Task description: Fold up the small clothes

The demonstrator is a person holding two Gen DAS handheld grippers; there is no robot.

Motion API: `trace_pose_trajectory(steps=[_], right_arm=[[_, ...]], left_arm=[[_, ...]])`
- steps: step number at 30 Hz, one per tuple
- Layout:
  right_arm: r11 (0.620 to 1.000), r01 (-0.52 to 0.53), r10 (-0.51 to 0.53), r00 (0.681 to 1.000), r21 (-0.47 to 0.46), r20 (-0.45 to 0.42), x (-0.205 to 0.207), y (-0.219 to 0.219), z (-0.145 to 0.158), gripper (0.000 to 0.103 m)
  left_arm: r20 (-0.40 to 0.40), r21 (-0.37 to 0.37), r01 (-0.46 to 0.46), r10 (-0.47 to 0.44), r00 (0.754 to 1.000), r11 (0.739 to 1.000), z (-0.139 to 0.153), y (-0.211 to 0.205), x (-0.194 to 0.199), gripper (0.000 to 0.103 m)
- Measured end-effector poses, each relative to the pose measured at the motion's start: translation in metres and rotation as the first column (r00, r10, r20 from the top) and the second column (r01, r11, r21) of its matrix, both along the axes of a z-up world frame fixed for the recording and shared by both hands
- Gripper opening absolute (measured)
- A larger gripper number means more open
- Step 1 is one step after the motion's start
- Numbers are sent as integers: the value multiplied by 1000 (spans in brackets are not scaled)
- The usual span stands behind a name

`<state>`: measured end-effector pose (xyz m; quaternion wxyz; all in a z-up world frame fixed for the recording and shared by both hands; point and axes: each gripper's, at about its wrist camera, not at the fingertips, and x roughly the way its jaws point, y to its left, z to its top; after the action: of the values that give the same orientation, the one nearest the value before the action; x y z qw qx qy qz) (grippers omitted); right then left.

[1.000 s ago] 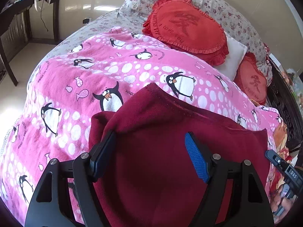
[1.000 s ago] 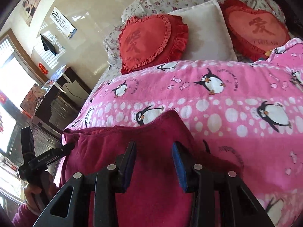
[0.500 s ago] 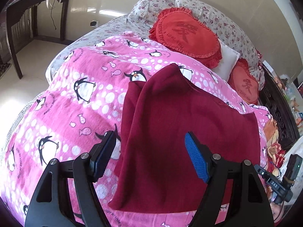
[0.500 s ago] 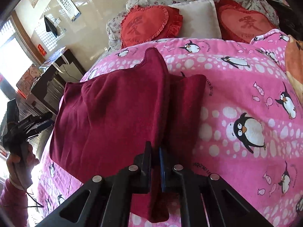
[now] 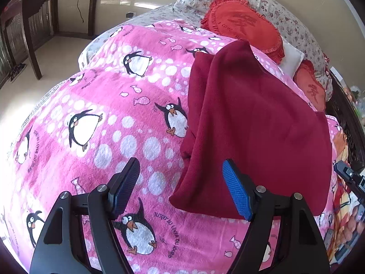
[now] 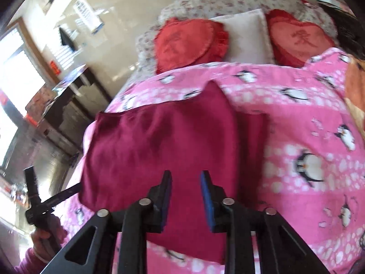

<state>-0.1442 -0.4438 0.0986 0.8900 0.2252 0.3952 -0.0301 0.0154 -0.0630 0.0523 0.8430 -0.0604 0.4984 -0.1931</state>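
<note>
Garment (image 5: 262, 118) maroon, folded once, flat on penguin blanket (image 5: 102, 114). Left tongs (image 5: 180, 189) apart, empty. Right tongs (image 6: 186, 196) opening, nothing pinched. Next: grab near hem corners evenly, fold across, keep edges aligned.

Pink penguin blanket (image 5: 95, 118), two red heart cushions (image 6: 191, 43), white pillow (image 6: 248, 38), dark wooden desk (image 5: 34, 6)

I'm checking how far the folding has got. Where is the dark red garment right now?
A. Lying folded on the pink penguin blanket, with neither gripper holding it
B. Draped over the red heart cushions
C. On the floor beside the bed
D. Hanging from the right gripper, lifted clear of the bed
A: the dark red garment lies on the pink penguin blanket, with nothing between either gripper's jaws.
</note>
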Motion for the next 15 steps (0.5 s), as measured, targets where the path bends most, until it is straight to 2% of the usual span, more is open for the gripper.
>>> trace_pose_trajectory(steps=[6, 15], right_arm=[[993, -118, 117, 993, -24, -29, 42, 49, -6, 27], [959, -275, 270, 960, -64, -70, 112, 110, -12, 27]], left_arm=[[38, 39, 1, -2, 999, 999, 0, -4, -3, 76], [29, 68, 14, -16, 999, 998, -10, -10, 1, 76]])
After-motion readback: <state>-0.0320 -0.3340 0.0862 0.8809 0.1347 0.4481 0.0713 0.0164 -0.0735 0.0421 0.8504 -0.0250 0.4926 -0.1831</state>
